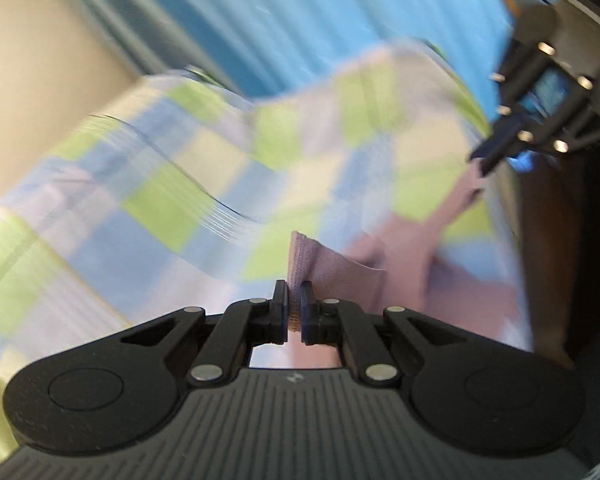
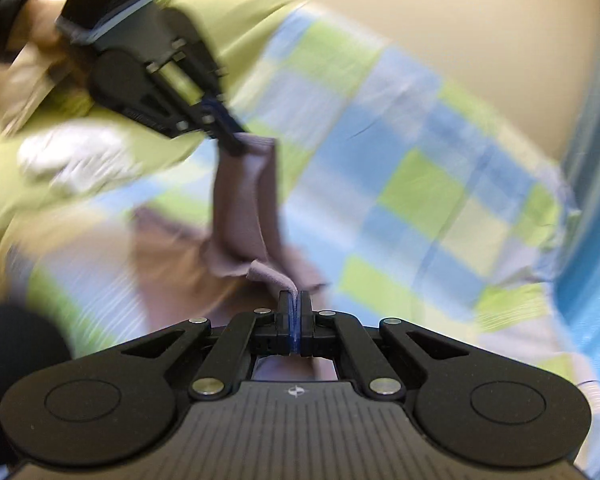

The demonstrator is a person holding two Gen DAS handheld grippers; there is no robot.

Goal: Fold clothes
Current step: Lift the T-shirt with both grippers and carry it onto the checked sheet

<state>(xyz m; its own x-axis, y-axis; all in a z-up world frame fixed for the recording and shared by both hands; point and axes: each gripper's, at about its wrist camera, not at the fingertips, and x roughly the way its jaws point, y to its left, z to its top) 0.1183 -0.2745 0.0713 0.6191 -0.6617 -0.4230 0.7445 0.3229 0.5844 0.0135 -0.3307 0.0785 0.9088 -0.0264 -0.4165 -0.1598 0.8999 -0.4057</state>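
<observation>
Left wrist view: mauve garment (image 1: 340,276), thick hemmed edge, is pinched by left gripper (image 1: 295,304) jaws above checked bedsheet (image 1: 172,200); heavily blurred.

Right wrist view: a thin corner of the garment (image 2: 244,208) is clamped in right gripper (image 2: 295,312) jaws; the cloth is stretched limp to the left gripper (image 2: 236,142).

A checked green, blue and white bedsheet (image 2: 420,184) beside a blue curtain (image 1: 340,20)
</observation>
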